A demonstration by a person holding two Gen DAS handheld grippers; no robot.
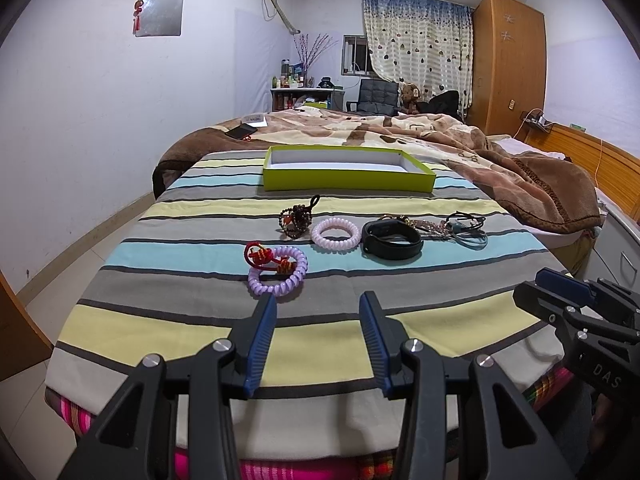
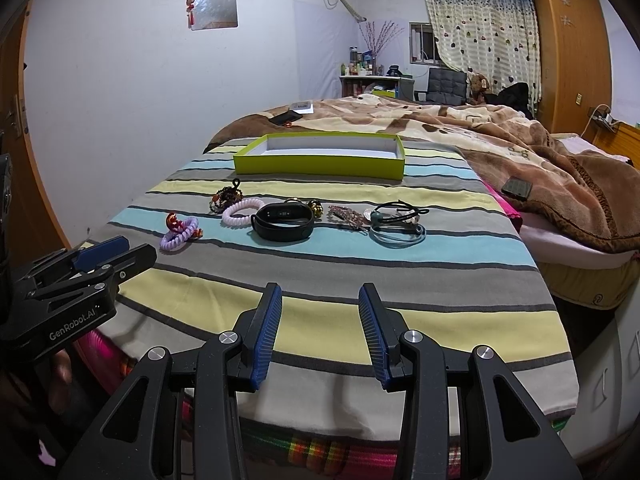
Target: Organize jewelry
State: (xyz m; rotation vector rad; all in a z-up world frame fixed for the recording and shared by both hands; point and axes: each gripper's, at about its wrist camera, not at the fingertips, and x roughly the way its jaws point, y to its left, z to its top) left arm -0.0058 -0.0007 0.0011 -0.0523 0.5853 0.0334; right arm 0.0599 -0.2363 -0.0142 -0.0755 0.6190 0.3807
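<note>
Jewelry lies in a row on the striped bedsheet (image 1: 200, 320). A lilac coil band (image 1: 278, 272) (image 2: 178, 237) has a red knotted cord on it. Beyond lie a dark bead bracelet (image 1: 296, 218) (image 2: 226, 197), a pink coil band (image 1: 335, 235) (image 2: 242, 210), a black wristband (image 1: 392, 240) (image 2: 285, 222), a sparkly clip (image 2: 347, 213) and teal cords (image 1: 470, 229) (image 2: 396, 226). An empty lime-green tray (image 1: 348, 180) (image 2: 320, 166) sits behind them. My left gripper (image 1: 318, 306) is open, just short of the lilac band. My right gripper (image 2: 320, 296) is open, short of the wristband.
A brown patterned blanket (image 1: 460, 136) covers the bed behind and to the right of the tray. A phone (image 1: 240, 131) lies at its far left, a dark remote (image 2: 517, 188) on the right. A wardrobe (image 1: 508, 60), a desk and a chair stand at the back.
</note>
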